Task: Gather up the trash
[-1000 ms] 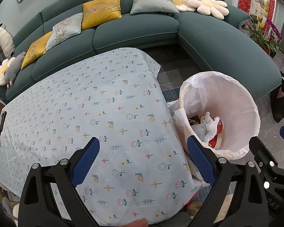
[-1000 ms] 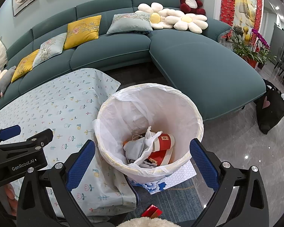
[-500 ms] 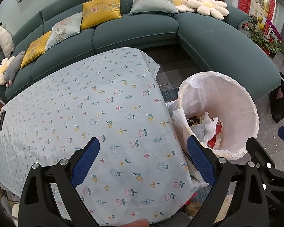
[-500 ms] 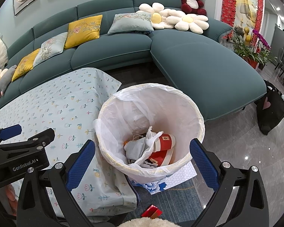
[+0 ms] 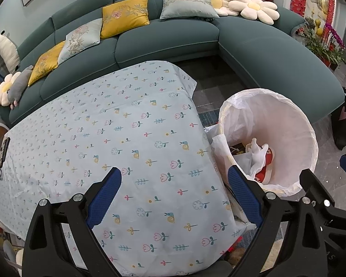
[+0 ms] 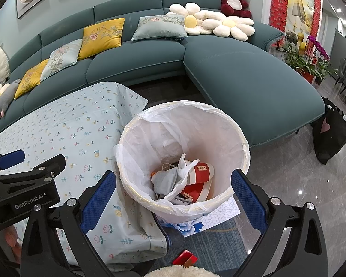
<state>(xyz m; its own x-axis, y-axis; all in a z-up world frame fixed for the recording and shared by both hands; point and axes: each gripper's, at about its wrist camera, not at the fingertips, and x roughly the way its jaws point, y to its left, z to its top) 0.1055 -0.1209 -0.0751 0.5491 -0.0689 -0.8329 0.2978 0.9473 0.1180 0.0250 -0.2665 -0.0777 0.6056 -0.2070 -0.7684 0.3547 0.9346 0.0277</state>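
A round bin lined with a white bag [image 6: 240,138] [image 5: 311,138] stands on the floor beside the table's right end. Inside lie red-and-white paper cups [image 6: 200,173] [image 5: 264,173], a crumpled white plastic bag [image 6: 182,177] and a grey pouch [image 6: 166,180]. My right gripper [image 6: 173,194] hangs open above the near rim of the bin, nothing between its blue pads. My left gripper [image 5: 174,194] is open over the table's flower-print cloth [image 5: 117,138] near its right edge, also holding nothing. The left gripper's black body shows at the left in the right wrist view [image 6: 27,184].
A teal corner sofa [image 6: 242,73] with cushions and flower pillows curves behind table and bin. A black bag [image 6: 329,133] leans at the sofa's end. A small red packet [image 6: 184,257] lies on the blue rug [image 6: 219,249] below the bin. Potted flowers [image 6: 311,57] stand far right.
Almost nothing has moved. Both grippers stay open and hover in the same spots, with only a slight drift of the left view.
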